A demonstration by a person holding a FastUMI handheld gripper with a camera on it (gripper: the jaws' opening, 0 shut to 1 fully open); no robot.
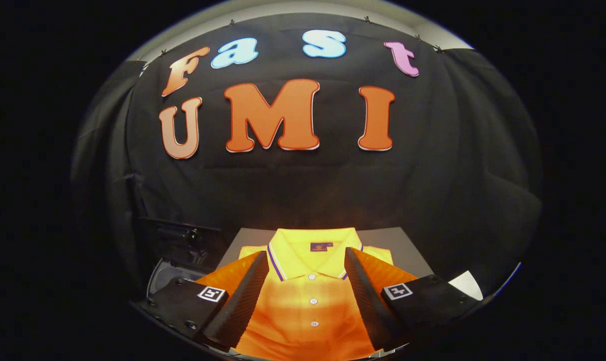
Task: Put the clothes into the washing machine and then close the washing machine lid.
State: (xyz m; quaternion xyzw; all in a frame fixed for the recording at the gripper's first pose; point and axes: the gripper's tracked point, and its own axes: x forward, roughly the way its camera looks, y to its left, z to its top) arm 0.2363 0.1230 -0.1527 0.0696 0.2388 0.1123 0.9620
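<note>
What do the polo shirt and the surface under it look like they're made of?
Polo shirt: soft knit fabric, matte, with a ribbed striped collar and small glossy buttons, likely plastic. It lies flat between the open tongs. Surface: smooth, matte grey board; material unclear.

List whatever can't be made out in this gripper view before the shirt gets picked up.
- Polo shirt: its sleeves and sides are hidden behind the open gripper fingers; its lower part is cut off by the view's edge.
- Shirt's neck label: too small to read.
- Washing machine, beside the shirt: dark against the booth wall; its lid and opening are partly covered by one finger.
</note>
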